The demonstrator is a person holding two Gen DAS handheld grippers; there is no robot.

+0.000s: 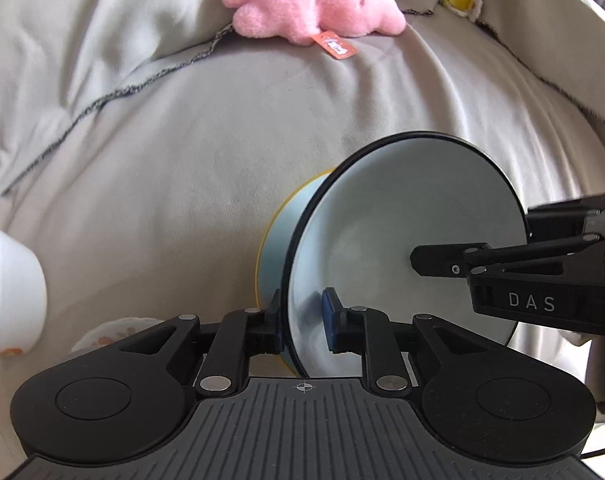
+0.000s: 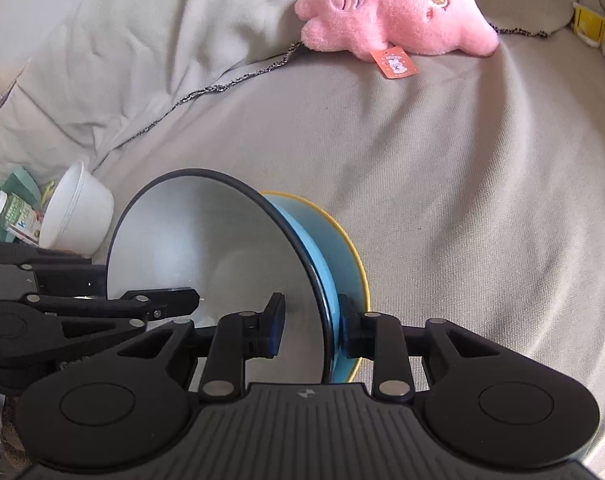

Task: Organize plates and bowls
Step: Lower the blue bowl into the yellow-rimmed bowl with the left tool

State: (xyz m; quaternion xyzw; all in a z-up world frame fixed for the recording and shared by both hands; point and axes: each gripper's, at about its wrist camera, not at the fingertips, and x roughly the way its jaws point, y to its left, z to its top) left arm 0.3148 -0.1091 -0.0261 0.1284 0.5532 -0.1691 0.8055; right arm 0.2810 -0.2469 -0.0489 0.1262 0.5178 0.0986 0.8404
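A pale blue bowl point(image 1: 402, 240) with a dark rim is held on edge above the grey sofa cover point(image 1: 182, 180), its mouth turned sideways, nested in a yellow-rimmed bowl point(image 2: 342, 240). Its rim is clamped by both the left gripper point(image 1: 302, 320) and the right gripper point(image 2: 310, 328).

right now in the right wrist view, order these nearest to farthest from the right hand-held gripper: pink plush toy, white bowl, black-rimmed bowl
1. black-rimmed bowl: its rim sits between the right hand-held gripper fingers, tipped on edge.
2. white bowl: off to the left, lying on its side on the grey cover.
3. pink plush toy: far back, upper right.
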